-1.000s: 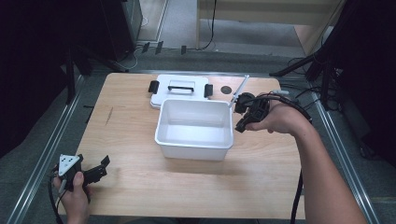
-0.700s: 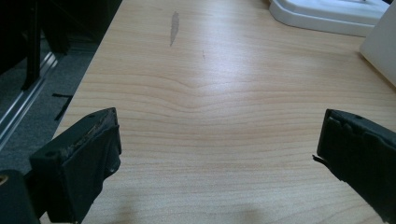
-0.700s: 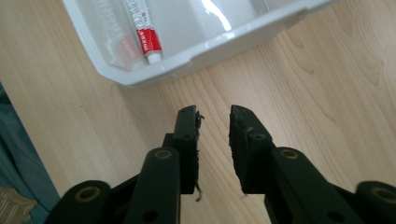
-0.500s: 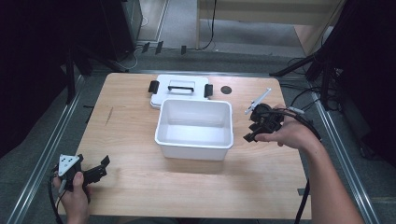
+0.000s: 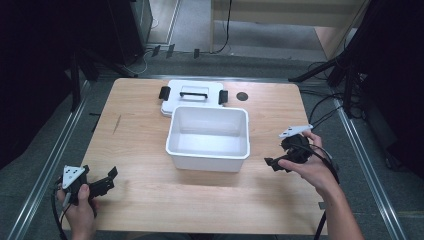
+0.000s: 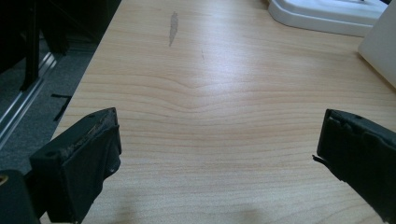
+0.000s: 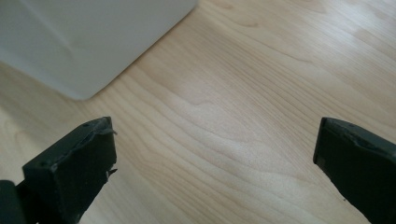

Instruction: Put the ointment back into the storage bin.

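The right claw (image 5: 272, 164) sits low over the table (image 5: 140, 130), just off the right front corner of the white bin (image 5: 208, 137). Its jaws have just been opening and now stand wide apart, released, with nothing between them. In the right gripper view the two black jaws frame bare wood, and the bin (image 7: 88, 42) rises ahead and to the left of the left jaw, apart from it. The hand (image 5: 310, 167) wraps the claw's body from behind, and the grey plate points up and away from the bin.

The left claw (image 5: 107, 180) rests at the near left corner of the table, well apart from the bin, which lies ahead of it and to its right. Its jaws are also spread, released, gripping nothing. In the left gripper view only wood grain lies between them; a grey smear (image 6: 173, 28) marks the table far ahead, the bin's wall (image 6: 380, 46) shows at the far right beyond the right jaw, and the lid (image 6: 327, 11) lies farther off.

The bin is open and empty, standing upright mid-table between the two claws, nearer the right one. Its lid (image 5: 192, 95), with black clips at both ends, lies flat just behind it, touching or nearly touching its far rim. A dark round spot (image 5: 242, 96) sits on the table right of the lid.
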Motion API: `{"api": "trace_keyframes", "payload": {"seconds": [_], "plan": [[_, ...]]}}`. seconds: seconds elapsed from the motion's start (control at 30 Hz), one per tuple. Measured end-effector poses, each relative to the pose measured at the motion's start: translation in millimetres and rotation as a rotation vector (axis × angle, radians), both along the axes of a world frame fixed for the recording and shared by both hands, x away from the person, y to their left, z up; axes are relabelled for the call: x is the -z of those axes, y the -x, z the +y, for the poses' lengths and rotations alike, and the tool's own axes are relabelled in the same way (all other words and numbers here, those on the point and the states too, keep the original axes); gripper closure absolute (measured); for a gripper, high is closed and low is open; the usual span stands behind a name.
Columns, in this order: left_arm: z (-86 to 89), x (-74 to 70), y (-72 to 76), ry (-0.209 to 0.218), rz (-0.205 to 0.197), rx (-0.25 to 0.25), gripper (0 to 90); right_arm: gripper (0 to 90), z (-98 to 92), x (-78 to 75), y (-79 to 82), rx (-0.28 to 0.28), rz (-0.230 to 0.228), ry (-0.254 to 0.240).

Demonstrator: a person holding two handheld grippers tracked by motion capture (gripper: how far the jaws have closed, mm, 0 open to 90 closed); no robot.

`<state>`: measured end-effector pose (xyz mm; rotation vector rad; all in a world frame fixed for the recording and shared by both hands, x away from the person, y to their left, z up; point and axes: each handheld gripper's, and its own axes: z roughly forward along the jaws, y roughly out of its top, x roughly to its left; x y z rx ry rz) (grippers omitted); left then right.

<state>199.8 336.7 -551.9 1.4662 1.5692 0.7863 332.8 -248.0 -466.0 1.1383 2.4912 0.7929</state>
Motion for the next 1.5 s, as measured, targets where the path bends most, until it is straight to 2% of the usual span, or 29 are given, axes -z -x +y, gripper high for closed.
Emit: {"api": "trace_keyframes", "payload": {"seconds": [0.03,0.07,0.1,0.13,0.17,0.2,0.27,0.33,0.43,0.5,0.6,0.63,0.73,0.77,0.8,0.83,1.1,1.23,1.5], "plan": [[0.0,0.0,0.0,0.000,0.000,0.000,0.1,0.0,-6.7,7.4,6.1,0.063,-0.039,-0.046],[-0.1,0.0,0.0,0.000,-0.001,0.000,0.1,0.0,-6.7,7.4,6.1,0.063,-0.039,-0.046],[-0.1,0.0,0.0,0.000,0.000,-0.001,0.1,0.0,-13.3,14.2,12.7,0.121,-0.071,-0.081],[-0.1,0.0,0.0,-0.001,0.000,0.000,0.1,0.0,-13.3,14.2,12.7,0.121,-0.071,-0.081],[-0.1,0.1,-0.1,-0.001,-0.001,0.000,0.2,0.0,-19.4,20.4,18.7,0.178,-0.101,-0.108],[-0.1,0.0,0.0,-0.001,-0.001,0.000,0.2,0.0,-22.3,23.1,21.5,0.199,-0.110,-0.123],[-0.1,0.1,0.0,-0.001,-0.001,0.000,0.1,0.0,-24.5,25.0,23.8,0.208,-0.116,-0.134],[0.3,0.1,-0.1,0.003,-0.002,0.001,0.1,0.0,-33.1,33.3,34.1,0.251,-0.152,-0.172],[1.0,0.0,0.3,0.010,0.001,-0.001,0.1,0.0,-38.0,39.4,39.4,0.264,-0.156,-0.198],[1.0,0.0,0.3,0.013,-0.001,-0.003,0.1,0.0,-46.8,51.2,49.9,0.293,-0.179,-0.214],[0.8,0.0,0.5,0.010,-0.001,-0.003,0.1,0.0,-54.0,57.8,55.8,0.312,-0.187,-0.241],[0.8,0.0,0.5,0.012,0.001,-0.002,0.2,0.0,-61.4,65.0,62.2,0.339,-0.194,-0.253],[0.7,0.0,0.6,0.012,-0.001,-0.003,0.1,0.0,-66.9,69.7,66.5,0.357,-0.199,-0.245],[0.9,0.2,0.6,0.015,-0.003,-0.005,0.1,0.0,-73.2,73.5,70.3,0.387,-0.197,-0.233],[1.7,0.2,0.5,0.019,-0.003,-0.005,0.1,0.0,-73.2,73.5,70.3,0.387,-0.197,-0.233],[2.0,0.2,0.7,0.023,-0.004,-0.009,0.2,0.0,-80.6,74.6,74.3,0.411,-0.204,-0.235],[1.5,0.1,1.3,0.021,-0.009,-0.011,0.2,0.0,-102.1,80.1,91.5,0.461,-0.223,-0.233],[1.3,0.2,1.2,0.022,-0.008,-0.014,0.1,0.0,-108.2,80.7,99.1,0.473,-0.242,-0.250],[1.6,0.1,1.3,0.021,-0.007,-0.014,0.2,0.0,-106.3,81.1,107.4,0.495,-0.283,-0.268]]}}
